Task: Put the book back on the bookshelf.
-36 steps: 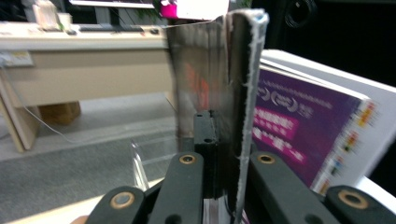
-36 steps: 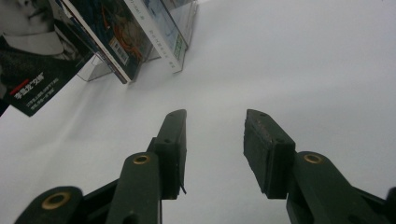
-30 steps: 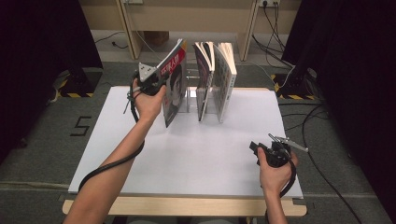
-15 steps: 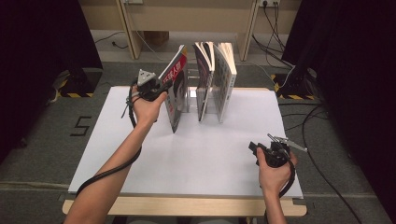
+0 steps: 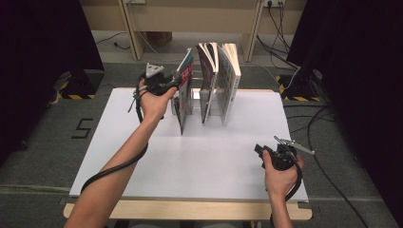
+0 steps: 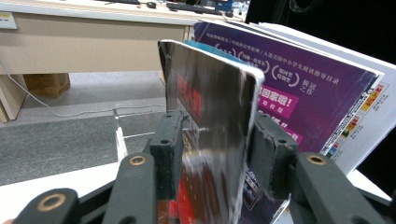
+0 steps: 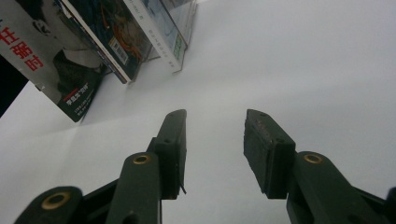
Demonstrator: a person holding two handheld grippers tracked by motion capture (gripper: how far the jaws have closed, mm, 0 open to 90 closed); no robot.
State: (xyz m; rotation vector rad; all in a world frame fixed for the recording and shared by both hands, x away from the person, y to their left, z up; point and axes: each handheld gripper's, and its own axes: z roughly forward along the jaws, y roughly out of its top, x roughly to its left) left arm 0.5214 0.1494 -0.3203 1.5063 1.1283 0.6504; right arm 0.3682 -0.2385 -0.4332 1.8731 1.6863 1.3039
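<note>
A glossy magazine with a red and dark cover [image 5: 183, 97] stands almost upright on the white tabletop [image 5: 190, 161], left of two other upright books [image 5: 219, 78]. My left gripper [image 5: 173, 85] is at its upper edge. In the left gripper view the magazine [image 6: 210, 107] sits between the jaws of the left gripper [image 6: 215, 144]. Those jaws have just been opening and no longer pinch it. My right gripper [image 5: 260, 151] rests low over the table's front right. In the right gripper view it [image 7: 215, 135] stands open with nothing between its fingers.
A purple-covered book [image 6: 299, 88] stands right behind the magazine. A clear stand [image 5: 197, 97] holds the books near the table's back edge. Cables trail across the grey floor [image 5: 328, 128]. A wooden desk frame [image 5: 190, 19] lies beyond the table.
The magazine has come down from a tilted, lifted pose to stand nearly upright beside the books. The left jaws have spread apart around it. The right hand has stayed still.
</note>
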